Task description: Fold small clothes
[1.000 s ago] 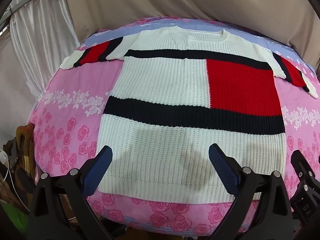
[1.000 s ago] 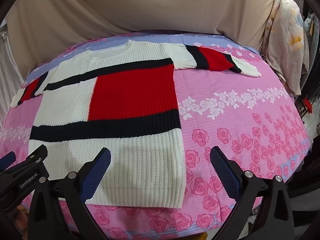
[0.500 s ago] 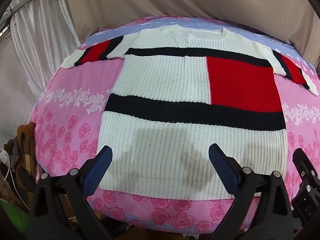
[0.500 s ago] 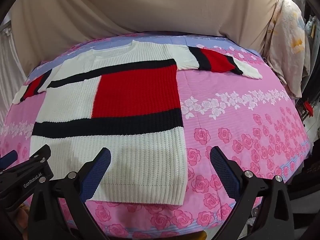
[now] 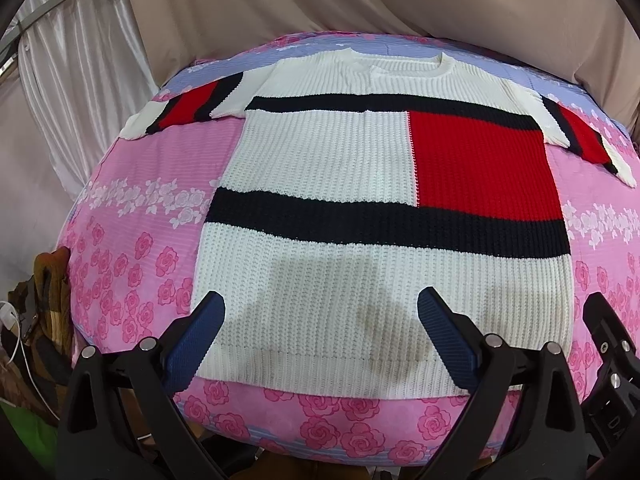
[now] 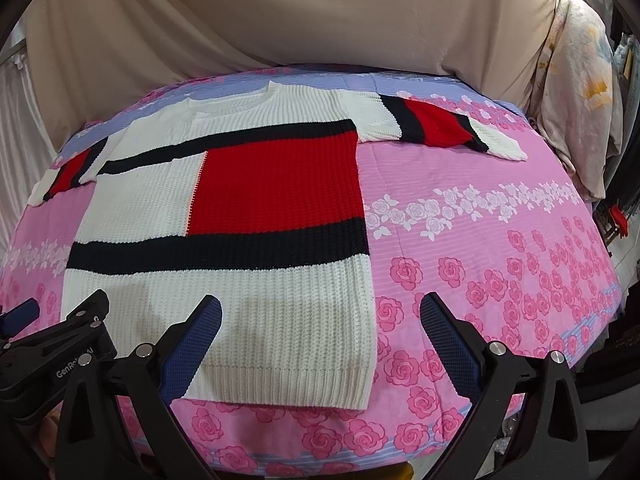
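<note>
Bed, one: covered in a pink rose-print sheet with a lilac band at the far edge; it carries the whole job.

Sweater, one: chunky knit, white with black bands and a red block. It lies flat and face up across the middle of the bed, hem near, neckline far. Sleeves, two: the left sleeve and right sleeve are both spread outward at the far end. No fold made yet, by my reading.

Left tongs, one: released, jaws wide apart, hovering above the near hem toward the garment's left half, holding nothing.

Right tongs, one: likewise released and empty, spanning the sweater's near right corner and the bare sheet beside it.

Handling note, as a judgement: the step in hand looks like the first grasp.
- Each tong should pinch both knit layers at the hem or side seam, not the top layer alone.
- Both should lift evenly so the loose, heavy knit does not stretch or drag the sheet.
- Sleeves are best brought inward over the body before any crosswise fold.

Hanging drapes behind the bed: count unclear.
</note>
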